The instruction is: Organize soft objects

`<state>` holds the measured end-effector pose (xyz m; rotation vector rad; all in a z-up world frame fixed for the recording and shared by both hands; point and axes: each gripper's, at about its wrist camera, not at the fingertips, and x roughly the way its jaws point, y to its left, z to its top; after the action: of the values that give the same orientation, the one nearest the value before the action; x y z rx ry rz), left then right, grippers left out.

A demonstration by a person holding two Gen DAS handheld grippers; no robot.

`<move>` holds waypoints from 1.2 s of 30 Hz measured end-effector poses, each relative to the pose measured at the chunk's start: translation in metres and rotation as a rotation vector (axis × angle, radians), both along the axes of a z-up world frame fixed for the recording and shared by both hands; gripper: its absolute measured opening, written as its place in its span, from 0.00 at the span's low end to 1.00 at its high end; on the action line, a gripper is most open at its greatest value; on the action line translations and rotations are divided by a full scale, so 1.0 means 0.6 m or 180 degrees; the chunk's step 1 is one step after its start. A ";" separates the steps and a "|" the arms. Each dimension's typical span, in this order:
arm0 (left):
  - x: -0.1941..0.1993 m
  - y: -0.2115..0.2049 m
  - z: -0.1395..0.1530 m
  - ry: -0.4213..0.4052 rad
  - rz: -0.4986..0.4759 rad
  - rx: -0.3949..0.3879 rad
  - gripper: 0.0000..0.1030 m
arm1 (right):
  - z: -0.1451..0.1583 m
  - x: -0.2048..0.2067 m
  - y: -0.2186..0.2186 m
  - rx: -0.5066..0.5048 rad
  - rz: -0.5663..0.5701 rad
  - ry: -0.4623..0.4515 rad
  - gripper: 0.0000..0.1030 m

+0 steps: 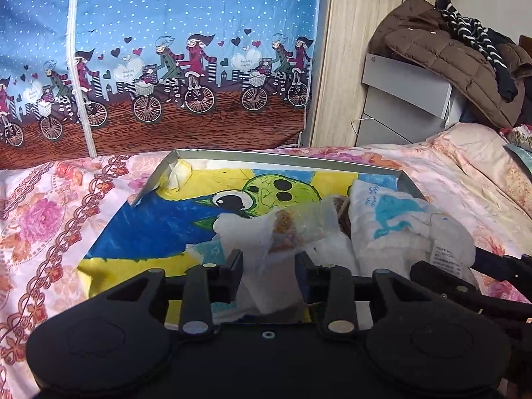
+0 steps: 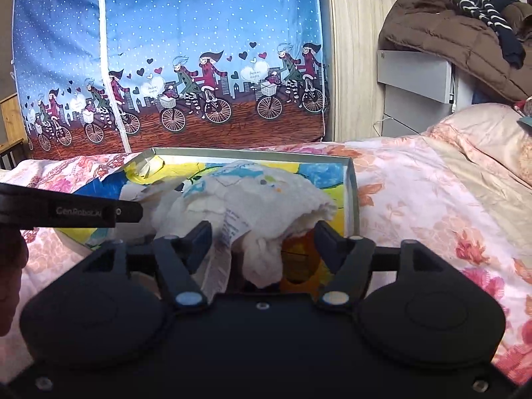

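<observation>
A shallow tray (image 1: pixel 282 159) with a colourful cartoon drawing lies on the bed. A crumpled white diaper (image 1: pixel 395 229) with a blue whale print lies in its right part, and a white tissue wad (image 1: pixel 266 232) with a clear wrapper lies beside it. My left gripper (image 1: pixel 269 266) is open, its fingers on either side of the tissue wad. My right gripper (image 2: pixel 262 237) is open around the near edge of the diaper (image 2: pixel 252 196) inside the tray (image 2: pixel 352 193). The left gripper's finger (image 2: pixel 99 213) shows at the left of the right wrist view.
The floral pink bedspread (image 1: pixel 60 219) surrounds the tray. A blue fabric wardrobe with bicycle print (image 1: pixel 186 66) stands behind the bed. A grey cabinet (image 1: pixel 405 99) at the right carries a brown jacket (image 1: pixel 459 53). A pillow (image 2: pixel 482 139) lies at the right.
</observation>
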<state>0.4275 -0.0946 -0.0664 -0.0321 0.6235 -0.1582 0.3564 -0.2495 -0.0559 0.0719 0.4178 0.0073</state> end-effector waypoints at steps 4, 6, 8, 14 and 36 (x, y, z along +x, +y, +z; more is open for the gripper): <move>-0.037 0.019 0.018 -0.0050 0.0134 -0.0138 0.51 | 0.025 -0.028 -0.003 -0.0042 0.0013 -0.0002 0.77; -0.063 0.031 0.030 -0.0120 0.0193 -0.0197 0.54 | 0.048 -0.044 -0.006 -0.0063 0.0008 -0.0052 0.79; -0.087 0.040 0.043 -0.0198 0.0242 -0.0201 0.56 | 0.064 -0.062 -0.008 -0.0036 0.0000 -0.0101 0.85; -0.172 0.066 0.090 -0.0450 0.0327 -0.0180 0.64 | 0.111 -0.126 -0.005 0.0003 -0.0004 -0.0300 0.94; -0.448 0.113 0.155 -0.0839 0.0525 -0.0269 0.92 | 0.128 -0.321 0.019 0.0146 0.0020 -0.0728 1.00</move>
<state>0.1589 -0.0267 0.0265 -0.1416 0.3490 -0.0279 0.1639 -0.2382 0.0206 0.1136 0.1893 0.0311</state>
